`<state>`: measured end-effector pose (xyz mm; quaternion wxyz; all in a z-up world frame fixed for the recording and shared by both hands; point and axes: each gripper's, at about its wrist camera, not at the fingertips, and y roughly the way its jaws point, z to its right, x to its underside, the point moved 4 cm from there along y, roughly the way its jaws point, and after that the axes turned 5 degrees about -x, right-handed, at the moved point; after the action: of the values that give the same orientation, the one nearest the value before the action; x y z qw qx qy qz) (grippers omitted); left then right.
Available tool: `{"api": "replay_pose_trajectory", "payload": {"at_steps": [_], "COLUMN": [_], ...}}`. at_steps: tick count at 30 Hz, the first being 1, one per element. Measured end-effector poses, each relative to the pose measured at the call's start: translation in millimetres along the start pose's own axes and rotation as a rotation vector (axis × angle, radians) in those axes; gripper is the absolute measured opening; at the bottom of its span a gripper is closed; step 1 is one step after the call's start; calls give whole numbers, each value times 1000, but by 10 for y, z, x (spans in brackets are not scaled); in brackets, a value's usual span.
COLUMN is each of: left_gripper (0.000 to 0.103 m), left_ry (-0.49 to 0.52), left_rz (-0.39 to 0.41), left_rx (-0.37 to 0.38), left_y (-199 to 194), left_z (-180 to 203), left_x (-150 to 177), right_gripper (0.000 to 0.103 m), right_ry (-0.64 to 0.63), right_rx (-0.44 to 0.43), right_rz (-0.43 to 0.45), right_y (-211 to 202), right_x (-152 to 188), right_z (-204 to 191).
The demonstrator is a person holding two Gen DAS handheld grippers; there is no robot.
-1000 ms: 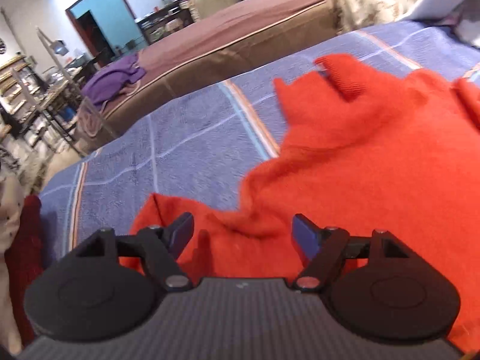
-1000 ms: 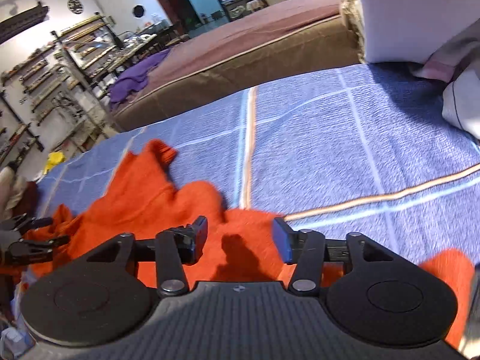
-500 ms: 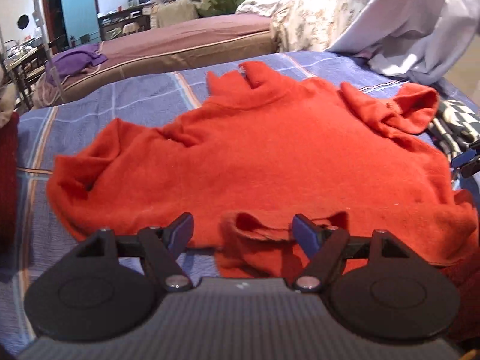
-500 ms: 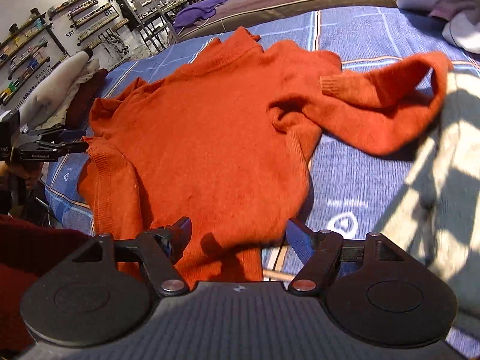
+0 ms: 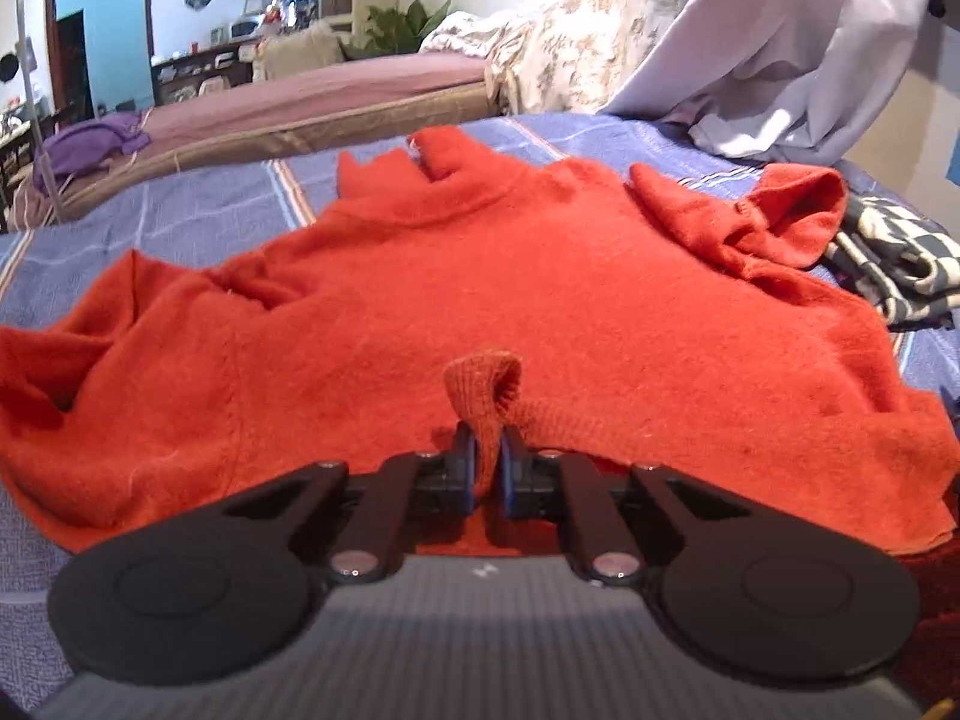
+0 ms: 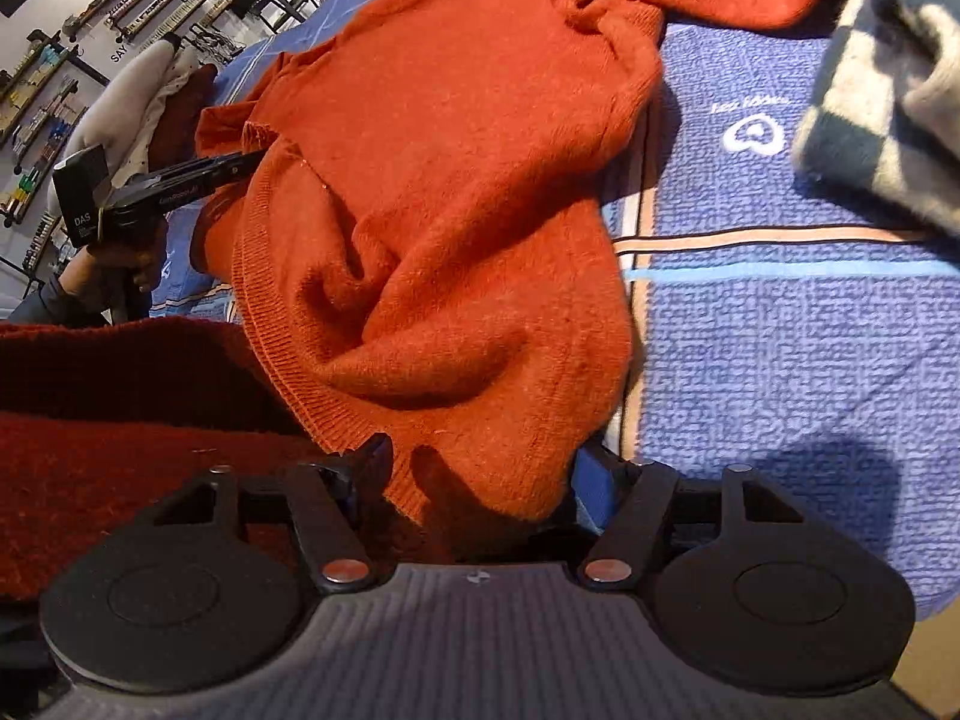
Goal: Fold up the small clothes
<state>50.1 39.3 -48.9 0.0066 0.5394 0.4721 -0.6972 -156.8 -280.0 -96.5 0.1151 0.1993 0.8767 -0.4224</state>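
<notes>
- Left wrist view: an orange sweater lies spread flat on a blue striped blanket, collar at the far side, hem at the near edge.
- Its left sleeve is bunched at the left; the right sleeve is folded back over itself at the far right.
- The left gripper has its jaws pressed nearly together on a pinch of the ribbed hem, which stands up in a small loop just beyond the fingertips.
- Right wrist view: the sweater runs from the near edge to the far left, its near corner draped down between the fingers of the right gripper.
- The right gripper's jaws stand wide, one on each side of that corner, not closed on it.
- The left gripper shows at the left of this view, meeting the hem, with the person's hand on its handle.
- A dark red knit lies at the near left, beside the hem.
- A checkered cloth sits just right of the folded sleeve.
- Far off: a brown bed with a purple garment, and pale sheets heaped at the far right.
</notes>
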Motion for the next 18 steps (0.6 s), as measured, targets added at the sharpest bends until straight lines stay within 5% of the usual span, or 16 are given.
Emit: {"api": "replay_pose_trajectory", "payload": {"at_steps": [1,2,3,9,13,18], "left_gripper": [7,7,6,6,6,6], "left_ry": [-2,-12,-24,-21,-90,-206], "left_rz": [16,32,47,56,-36,-222], "left_rx": [8,24,31,29,24,37], "left_y": [-75,-174,-281,-1110,-1553,-1707], "left_z": [18,29,31,70,131,311], "left_x": [-4,-9,-12,130,555,1280], "right_gripper": [78,44,20,14,13,13], "right_ry": [-8,-14,-12,-24,-99,-46], "right_rx": [-8,-19,-30,-97,-118,-68], "right_rz": [6,13,23,55,-78,-265], "right_y": [17,23,11,-312,-391,-110], "right_x": [-17,-37,-95,-329,-194,178], "right_z": [-29,-47,-51,-144,-256,-181]}}
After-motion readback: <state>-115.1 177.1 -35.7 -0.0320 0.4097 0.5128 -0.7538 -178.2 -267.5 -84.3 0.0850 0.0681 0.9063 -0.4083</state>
